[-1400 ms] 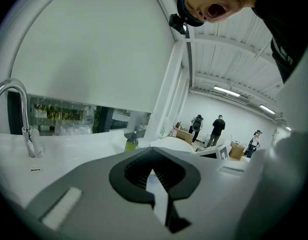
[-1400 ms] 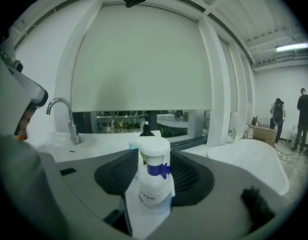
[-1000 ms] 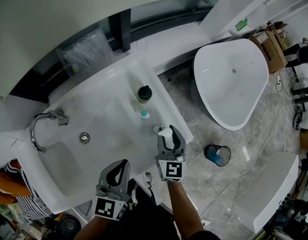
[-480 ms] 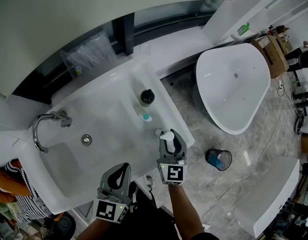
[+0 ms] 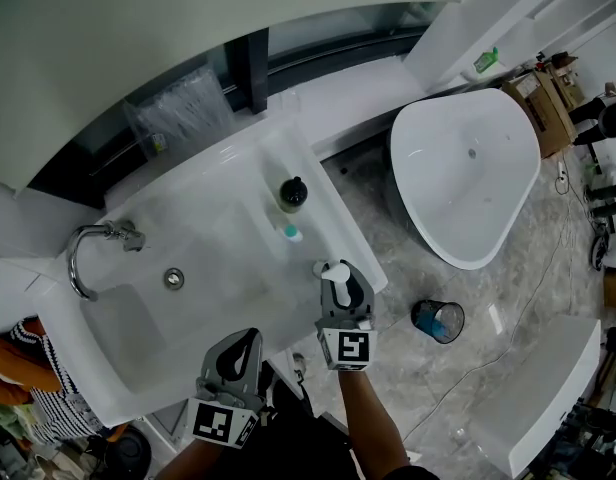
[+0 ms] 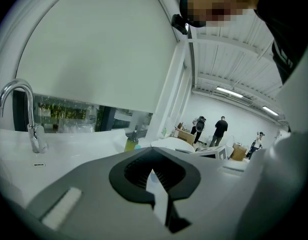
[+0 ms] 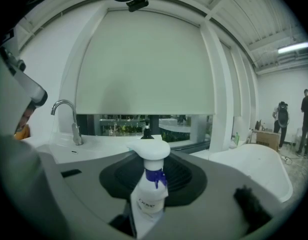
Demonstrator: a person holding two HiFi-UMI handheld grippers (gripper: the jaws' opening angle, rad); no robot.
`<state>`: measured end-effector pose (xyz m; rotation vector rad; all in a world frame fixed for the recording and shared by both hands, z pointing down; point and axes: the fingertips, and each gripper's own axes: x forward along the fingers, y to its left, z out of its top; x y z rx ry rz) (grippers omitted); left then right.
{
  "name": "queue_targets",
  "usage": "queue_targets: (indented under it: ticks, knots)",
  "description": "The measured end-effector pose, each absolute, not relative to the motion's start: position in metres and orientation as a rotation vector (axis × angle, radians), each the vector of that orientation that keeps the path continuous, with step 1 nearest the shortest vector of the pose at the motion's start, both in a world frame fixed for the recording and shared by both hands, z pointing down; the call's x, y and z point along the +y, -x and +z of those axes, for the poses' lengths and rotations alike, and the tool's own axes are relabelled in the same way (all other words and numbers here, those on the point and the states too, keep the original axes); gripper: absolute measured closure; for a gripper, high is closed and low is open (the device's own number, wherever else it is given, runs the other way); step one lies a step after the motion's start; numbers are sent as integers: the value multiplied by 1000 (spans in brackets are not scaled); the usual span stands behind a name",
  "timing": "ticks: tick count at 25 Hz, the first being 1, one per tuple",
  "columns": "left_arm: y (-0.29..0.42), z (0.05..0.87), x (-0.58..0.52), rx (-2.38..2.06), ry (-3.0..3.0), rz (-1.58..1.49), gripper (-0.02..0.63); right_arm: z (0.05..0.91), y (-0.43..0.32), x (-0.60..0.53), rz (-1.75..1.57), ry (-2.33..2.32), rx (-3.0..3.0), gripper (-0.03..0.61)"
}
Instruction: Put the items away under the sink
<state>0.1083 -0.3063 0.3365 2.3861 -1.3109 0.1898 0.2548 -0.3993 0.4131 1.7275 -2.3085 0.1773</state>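
Observation:
A white spray bottle [image 5: 334, 272] with a blue collar stands at the right end of the sink counter [image 5: 223, 183]. My right gripper [image 5: 339, 267] reaches over the counter's front edge and surrounds it. Its jaws have just been closing, and in the right gripper view the bottle [image 7: 148, 194] fills the gap between them, leaning slightly, with the gripper [image 7: 154, 181] pressing on its sides. Farther along the counter are a dark-capped yellowish bottle [image 5: 291, 191] and a small teal-topped item [image 5: 289, 232]. My left gripper [image 5: 244, 337] hovers shut and empty at the basin's front edge, its jaws [image 6: 154, 171] meeting.
A chrome faucet [image 5: 88, 253] rises at the basin's left end. A white bathtub [image 5: 468, 168] sits on the floor to the right, with a small bin [image 5: 437, 318] near it. A plastic bag [image 5: 183, 108] lies behind the counter. A person in stripes [image 5: 33, 388] stands at the left.
The right gripper's jaws have narrowed round the spray bottle. Neither hand has shifted noticeably; the view has drifted slightly.

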Motion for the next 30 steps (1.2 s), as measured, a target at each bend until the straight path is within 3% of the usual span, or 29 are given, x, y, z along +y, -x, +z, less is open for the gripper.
queue_targets:
  ticks: [30]
  knots:
    - [-107,273,-228,-1427,-2420,90,607,364,-265,-305,235,-1697,-2390,454]
